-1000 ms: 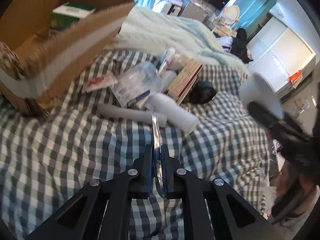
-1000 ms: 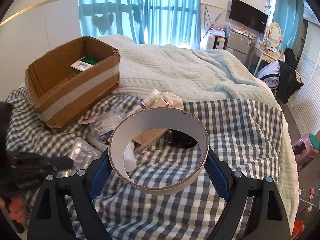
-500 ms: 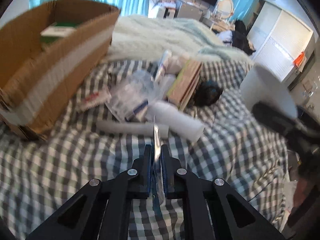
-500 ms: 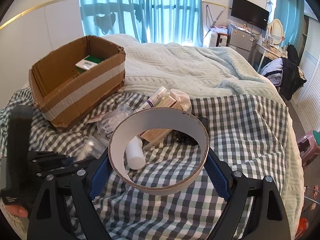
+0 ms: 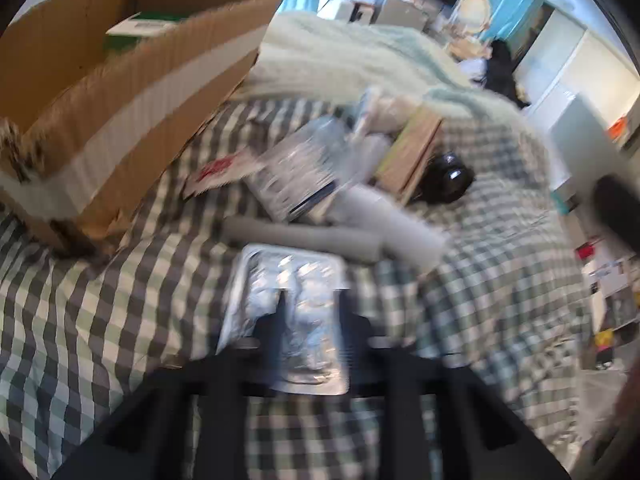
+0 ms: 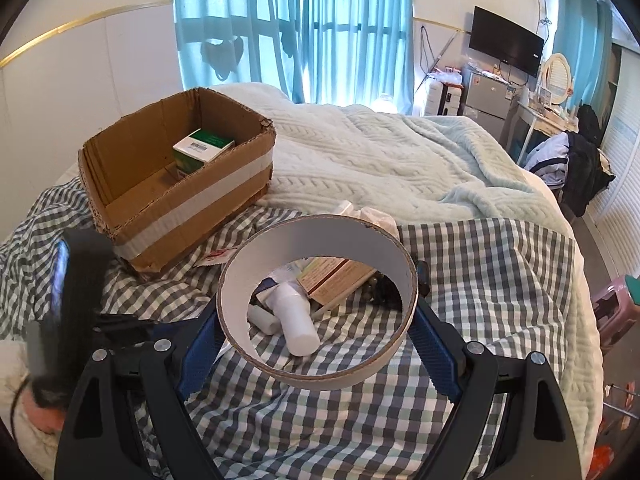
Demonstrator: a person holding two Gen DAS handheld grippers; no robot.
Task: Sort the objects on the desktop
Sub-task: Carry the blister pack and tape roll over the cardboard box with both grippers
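My left gripper point(image 5: 310, 300) is open, its fingers apart over a clear plastic packet point(image 5: 290, 304) that lies flat on the checked cloth point(image 5: 100, 304); the view is blurred. My right gripper point(image 6: 318, 308) is shut on a wide white tape ring point(image 6: 320, 378), held above the cloth. An open cardboard box point(image 5: 132, 92) holding a green carton point(image 5: 140, 26) stands at the upper left; it also shows in the right wrist view point(image 6: 192, 204). A heap of small objects lies beyond: a white bottle point(image 6: 298, 320), a grey tube point(image 5: 304, 236), a brown book point(image 5: 412, 156).
A black round object point(image 5: 446, 178) lies right of the book. A pale green blanket point(image 6: 380, 160) covers the bed beyond the cloth. The bed edge drops off at the right, with a pink stool point(image 6: 612, 308) on the floor.
My left gripper has opened and let go of the plastic packet, which now lies flat on the cloth. The right gripper has risen a little, still holding the ring.
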